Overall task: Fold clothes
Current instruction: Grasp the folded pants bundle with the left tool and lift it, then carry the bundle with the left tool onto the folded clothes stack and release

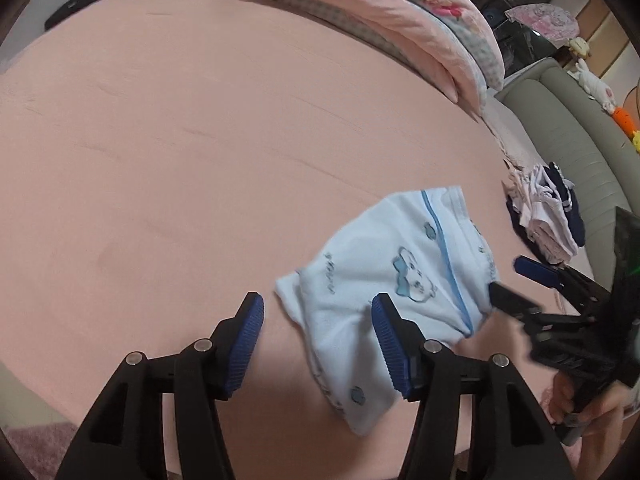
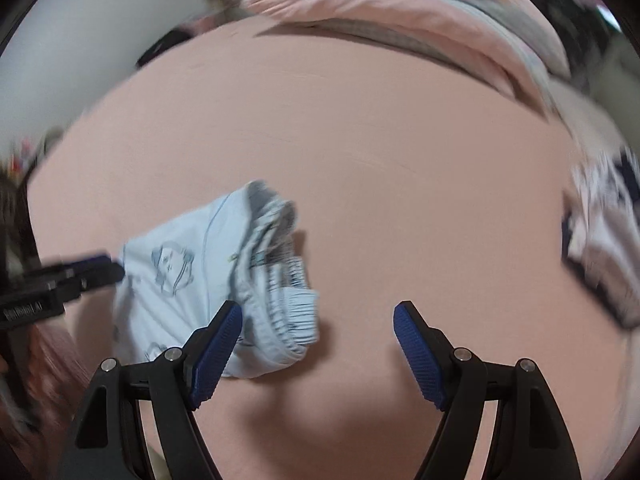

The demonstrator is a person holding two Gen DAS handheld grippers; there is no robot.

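A small light-blue garment (image 1: 400, 272) with a cartoon print and blue piping lies crumpled on the pink bed sheet (image 1: 200, 140). My left gripper (image 1: 317, 298) is open just above the sheet; its right finger overlaps the garment's near-left part and nothing is between the pads. My right gripper (image 1: 507, 275) comes in from the right, held by a hand (image 1: 580, 400), with its tips at the garment's right edge. In the right wrist view the garment (image 2: 192, 280) shows its bunched elastic waistband. The right gripper (image 2: 318, 306) is open there, its left finger over the cloth. The left gripper (image 2: 114, 266) touches the garment's left edge.
A folded pink and grey-check quilt (image 1: 380, 28) lies along the bed's far side. A pile of white and navy clothes (image 1: 548, 216) sits at the right edge by a grey padded headboard (image 1: 568, 128) with plush toys (image 1: 596, 80). A dark object (image 1: 76, 4) lies far left.
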